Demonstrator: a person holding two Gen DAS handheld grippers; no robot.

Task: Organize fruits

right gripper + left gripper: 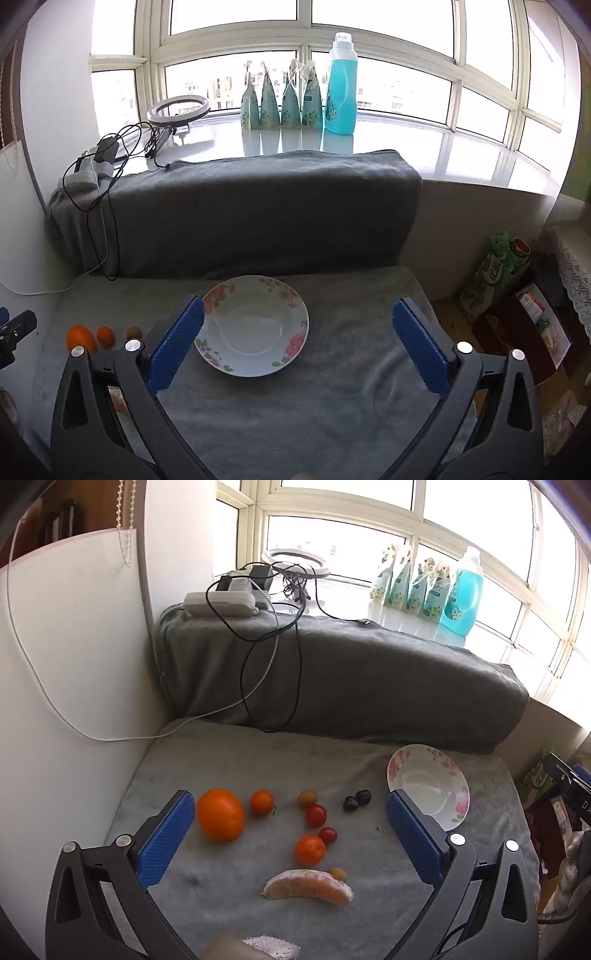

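You are holding your left gripper (290,819) spread wide and empty above the fruit: a big orange (220,815), two small oranges and cherry tomatoes are lying on the grey blanket (229,760). Your right gripper (297,328) is hanging equally wide and empty over the flowered plate (255,295), which is sitting bare, right of the fruit.

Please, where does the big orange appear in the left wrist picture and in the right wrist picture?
Left wrist view: the big orange lies left of centre on the grey cloth, beside the left blue finger pad.
Right wrist view: the big orange shows at the far left edge, partly hidden behind the gripper frame.
Shared landmark: the floral plate.
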